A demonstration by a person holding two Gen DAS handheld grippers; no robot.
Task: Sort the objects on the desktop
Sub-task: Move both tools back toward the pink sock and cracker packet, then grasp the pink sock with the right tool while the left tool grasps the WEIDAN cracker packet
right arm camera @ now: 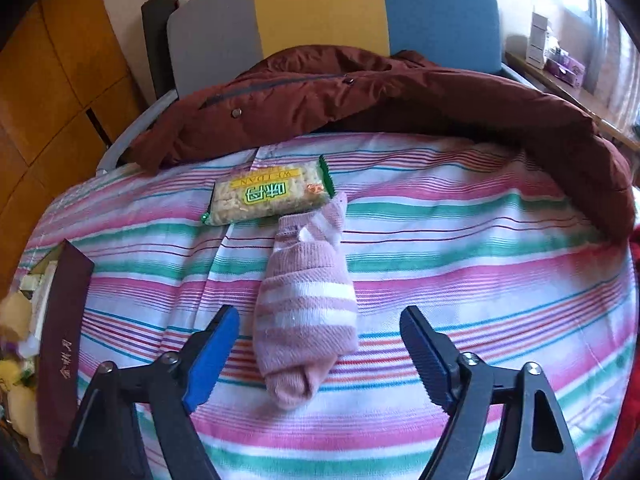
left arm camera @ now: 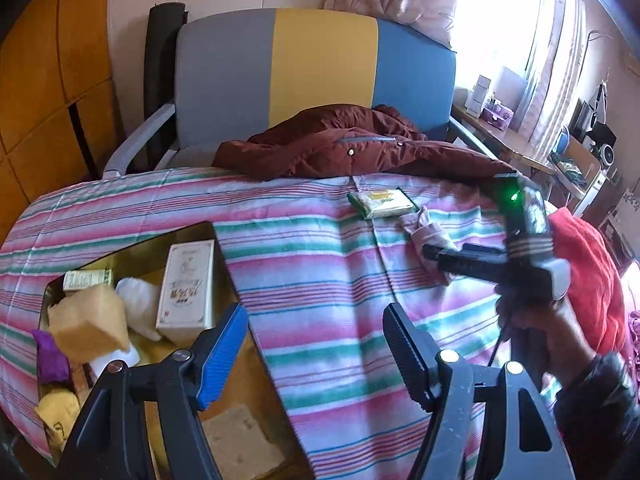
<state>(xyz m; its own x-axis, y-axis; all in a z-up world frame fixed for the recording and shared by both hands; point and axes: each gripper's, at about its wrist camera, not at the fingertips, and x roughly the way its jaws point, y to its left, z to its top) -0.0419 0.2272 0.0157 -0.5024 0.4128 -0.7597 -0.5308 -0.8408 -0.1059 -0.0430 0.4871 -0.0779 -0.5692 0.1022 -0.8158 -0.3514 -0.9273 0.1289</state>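
1. Two loose things remain on the striped bedspread [right arm camera: 460,240]: a rolled pink striped sock [right arm camera: 306,312] and a cracker packet [right arm camera: 268,198].
2. The right hand-held gripper [right arm camera: 320,354] straddles the sock, jaws apart, pads not touching; the sock's long axis runs away between them.
3. The left hand-held gripper [left arm camera: 316,356] is open, empty, farther off.

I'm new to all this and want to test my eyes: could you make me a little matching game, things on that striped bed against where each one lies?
Things:
1. rolled pink sock
2. snack packet
3. white box
4. dark red jacket

Places:
A. inside the open gold-lined case
B. draped over the far end of the bed, by the chair
C. between the right gripper's open fingers, untouched
D. flat on the striped sheet, just beyond the sock

Pairs: 1-C, 2-D, 3-A, 4-B
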